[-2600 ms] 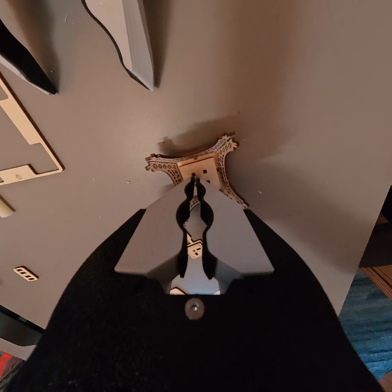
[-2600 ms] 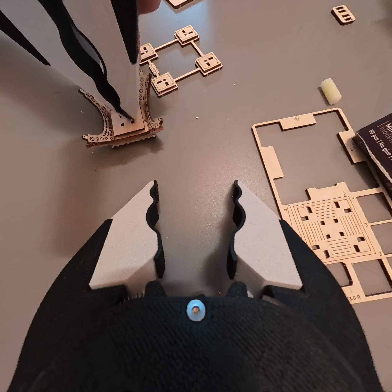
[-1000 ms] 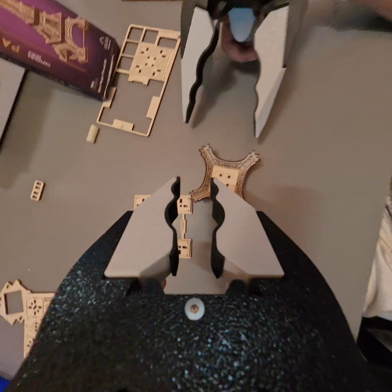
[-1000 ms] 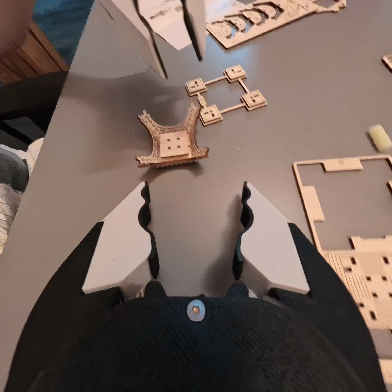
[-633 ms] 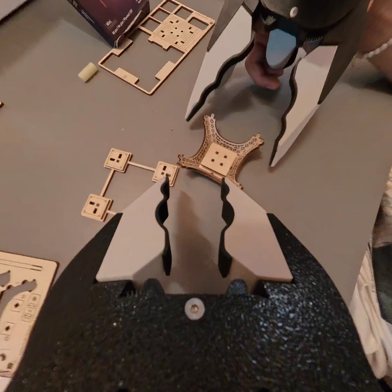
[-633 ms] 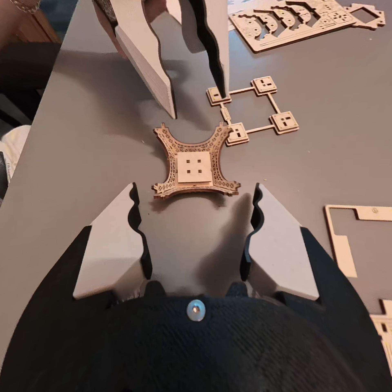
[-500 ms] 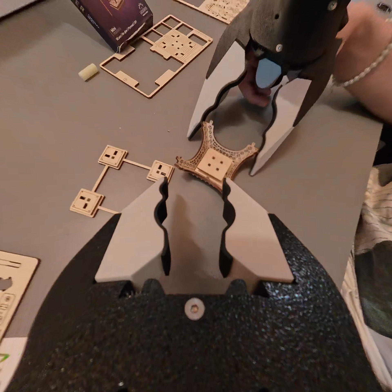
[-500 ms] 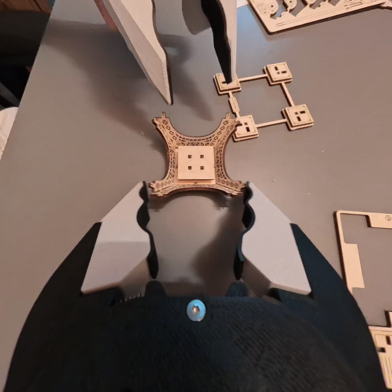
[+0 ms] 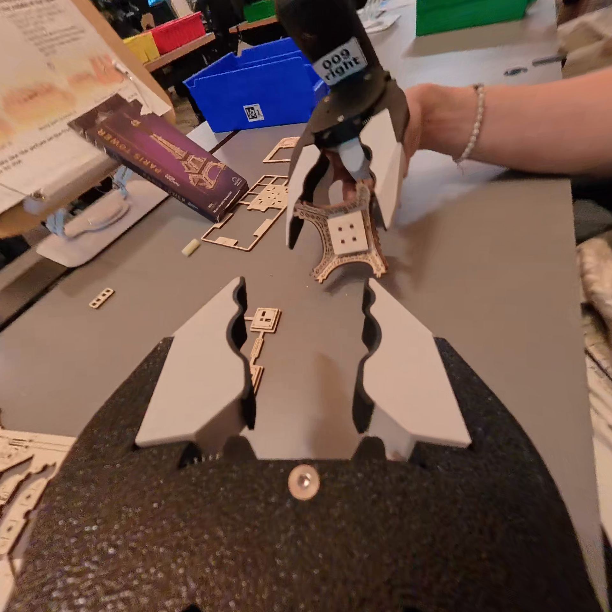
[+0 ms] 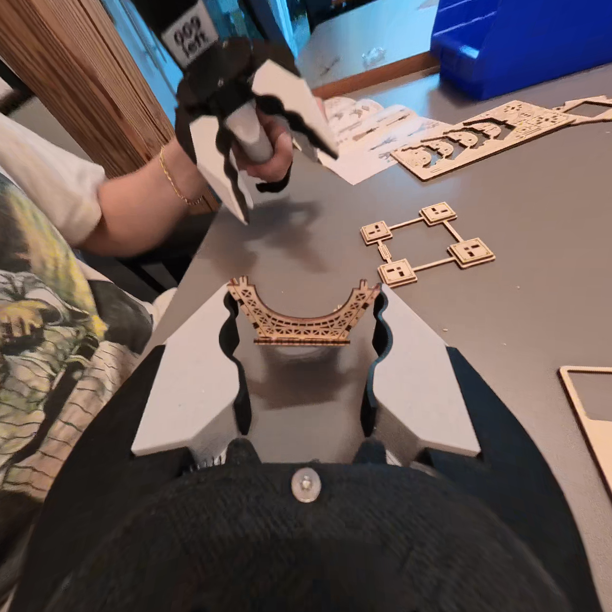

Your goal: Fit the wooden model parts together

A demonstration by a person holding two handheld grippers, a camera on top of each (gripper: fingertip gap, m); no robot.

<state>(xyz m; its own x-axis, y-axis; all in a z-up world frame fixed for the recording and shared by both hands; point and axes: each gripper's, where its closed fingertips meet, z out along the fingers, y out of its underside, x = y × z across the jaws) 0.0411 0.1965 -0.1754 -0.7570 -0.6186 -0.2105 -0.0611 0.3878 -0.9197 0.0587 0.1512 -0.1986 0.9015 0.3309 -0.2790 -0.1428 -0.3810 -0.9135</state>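
Note:
The wooden lattice tower base (image 10: pixel 301 324) is clamped by its legs between the tips of my right gripper (image 10: pixel 303 294). In the left wrist view the base (image 9: pixel 347 231) hangs tilted above the grey table (image 9: pixel 463 298), held in the right gripper (image 9: pixel 341 212). My left gripper (image 9: pixel 304 284) is open and empty, low over the table in front of the base. It also shows in the right wrist view (image 10: pixel 275 185), raised and open. A square wooden frame with four small slotted pads (image 10: pixel 427 245) lies flat on the table; part of it shows between the left fingers (image 9: pixel 265 319).
A purple box (image 9: pixel 165 159), an emptied wooden sheet (image 9: pixel 251 212), a cream cylinder (image 9: pixel 191 246) and a small slotted piece (image 9: pixel 101 298) lie to the left. Part sheets (image 10: pixel 480 139) and a paper sheet (image 10: pixel 357 132) lie beyond. The table edge (image 10: pixel 185 284) is close by. Some 7 cm of space lies between my two pairs of fingers.
My right gripper has closed on the tower base and lifted it off the table, tilting it. My left gripper has let go, opened wider and drawn back from it.

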